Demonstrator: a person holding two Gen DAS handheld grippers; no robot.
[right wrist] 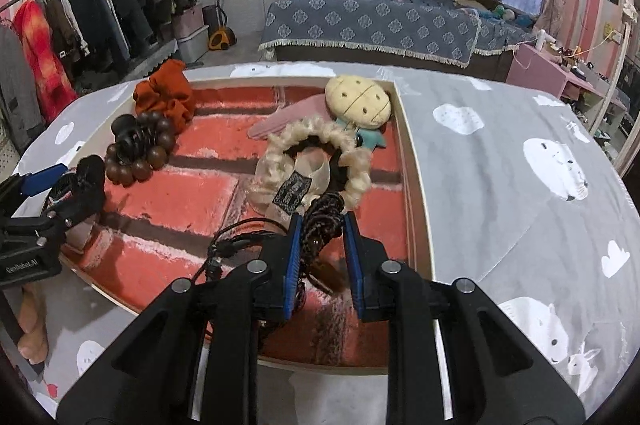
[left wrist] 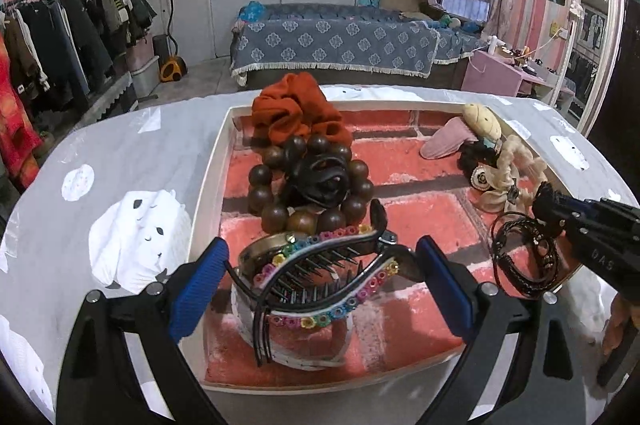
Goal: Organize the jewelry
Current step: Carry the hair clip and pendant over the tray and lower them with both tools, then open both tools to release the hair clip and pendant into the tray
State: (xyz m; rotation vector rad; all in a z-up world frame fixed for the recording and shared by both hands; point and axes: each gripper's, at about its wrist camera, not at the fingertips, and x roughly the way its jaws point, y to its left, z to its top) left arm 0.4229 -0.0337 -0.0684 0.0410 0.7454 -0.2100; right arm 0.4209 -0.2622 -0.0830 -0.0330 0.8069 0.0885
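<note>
A shallow white tray [left wrist: 212, 185] with a red brick-pattern lining holds the jewelry. My left gripper [left wrist: 320, 279] is open around a black hair clip with coloured flower beads [left wrist: 320, 277], pads apart from it. Behind it lie a brown wooden bead bracelet [left wrist: 276, 213], a black claw clip [left wrist: 324, 181] and an orange scrunchie [left wrist: 296, 109]. My right gripper [right wrist: 320, 249] is shut on a dark braided cord bracelet [right wrist: 322, 217], held over the tray's right side; it also shows in the left wrist view [left wrist: 524, 257]. A cream scrunchie [right wrist: 320, 153] and a plush hair tie [right wrist: 358, 101] lie beyond.
The tray sits on a table with a grey cloth printed with white animals [right wrist: 520, 185]. A clothes rack [left wrist: 60, 37] stands at left, a bed [left wrist: 340, 41] behind, a pink dresser [left wrist: 500, 73] at right.
</note>
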